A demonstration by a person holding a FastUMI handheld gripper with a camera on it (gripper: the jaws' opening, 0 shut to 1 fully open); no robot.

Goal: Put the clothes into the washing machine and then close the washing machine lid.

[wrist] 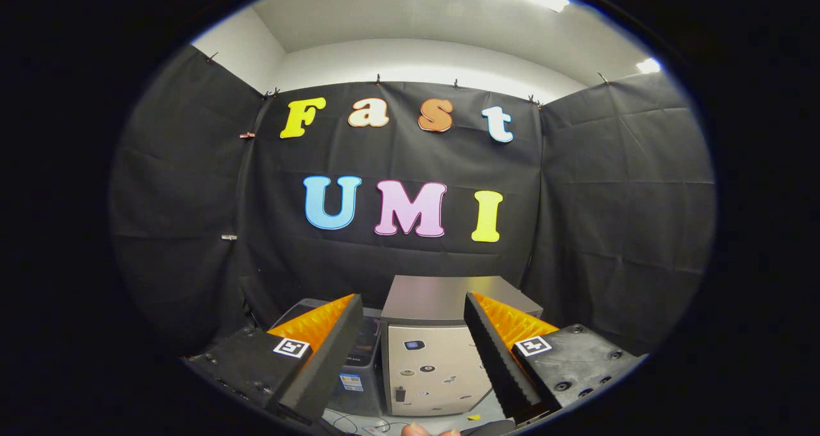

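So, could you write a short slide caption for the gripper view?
Open gripper held empty before a grey box-shaped cabinet beyond its fingers, a dark bin beside it.

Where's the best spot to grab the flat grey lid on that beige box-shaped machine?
Probably the front edge of the flat grey lid, coming from the front. It lies flat on the beige box-shaped machine, and that edge faces the gripper, whose fingers stand open with the lid just beyond them. I cannot make out a handle.
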